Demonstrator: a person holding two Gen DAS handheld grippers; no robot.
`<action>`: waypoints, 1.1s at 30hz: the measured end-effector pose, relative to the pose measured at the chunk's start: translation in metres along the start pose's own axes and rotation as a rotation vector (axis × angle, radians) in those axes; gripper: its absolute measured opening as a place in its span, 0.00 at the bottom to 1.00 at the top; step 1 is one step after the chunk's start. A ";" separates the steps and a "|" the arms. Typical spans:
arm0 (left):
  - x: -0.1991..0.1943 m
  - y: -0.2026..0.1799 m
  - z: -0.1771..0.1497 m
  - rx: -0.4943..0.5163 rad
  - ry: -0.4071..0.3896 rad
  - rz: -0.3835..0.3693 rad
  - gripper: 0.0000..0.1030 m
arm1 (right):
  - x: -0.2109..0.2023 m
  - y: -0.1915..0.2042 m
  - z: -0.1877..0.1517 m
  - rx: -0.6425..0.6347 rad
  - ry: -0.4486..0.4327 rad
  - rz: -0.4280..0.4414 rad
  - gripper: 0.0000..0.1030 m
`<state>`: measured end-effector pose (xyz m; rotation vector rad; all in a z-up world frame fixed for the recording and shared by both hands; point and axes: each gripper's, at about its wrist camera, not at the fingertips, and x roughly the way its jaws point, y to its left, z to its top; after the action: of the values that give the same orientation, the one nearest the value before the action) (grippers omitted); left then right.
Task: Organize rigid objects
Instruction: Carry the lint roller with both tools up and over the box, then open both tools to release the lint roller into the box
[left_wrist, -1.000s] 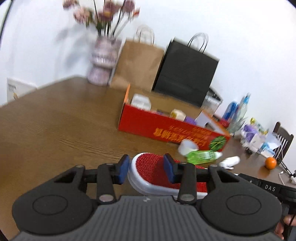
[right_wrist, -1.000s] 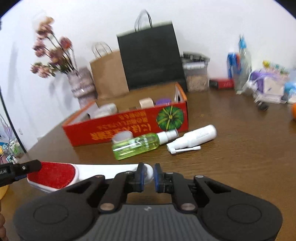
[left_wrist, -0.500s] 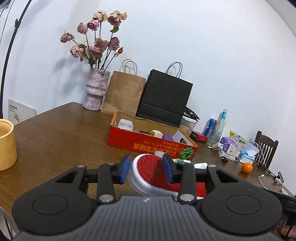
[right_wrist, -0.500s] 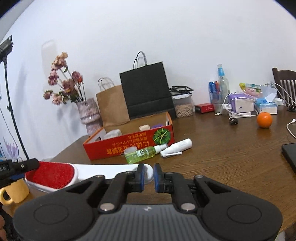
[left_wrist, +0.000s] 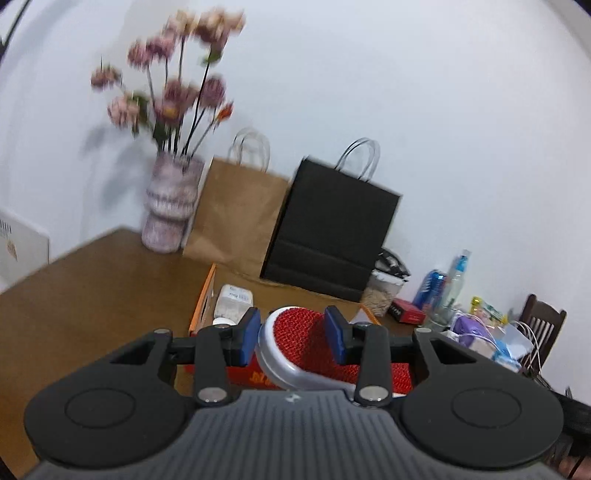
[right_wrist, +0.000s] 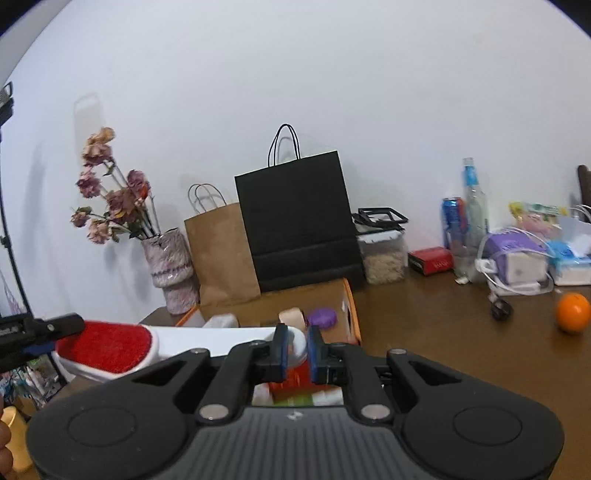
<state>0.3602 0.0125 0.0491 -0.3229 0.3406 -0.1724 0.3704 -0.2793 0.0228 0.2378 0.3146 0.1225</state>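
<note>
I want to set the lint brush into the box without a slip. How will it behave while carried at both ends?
The lint brush looks stiff: it spans both tongs without sagging. Its smooth white handle may slip in the right tongs. The fuzzy red head probably grips better in the left tongs.

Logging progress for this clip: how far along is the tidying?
Done: a white packet, a beige block and a purple lid lie in the red cardboard box.

In hand: the left gripper and right gripper hold the red-padded white lint brush above the box.

Left: setting it in; other loose items aren't visible.
</note>
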 end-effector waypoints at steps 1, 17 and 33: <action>0.014 0.003 0.008 -0.008 0.015 0.000 0.37 | 0.013 0.000 0.006 -0.002 0.003 0.000 0.11; 0.194 0.062 0.023 -0.079 0.256 0.100 0.35 | 0.233 -0.020 0.019 -0.019 0.402 0.027 0.11; 0.187 0.056 0.006 0.119 0.251 0.187 0.40 | 0.232 0.017 0.001 -0.290 0.454 -0.001 0.14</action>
<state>0.5423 0.0256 -0.0201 -0.1503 0.6037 -0.0484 0.5886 -0.2269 -0.0399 -0.0822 0.7411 0.2199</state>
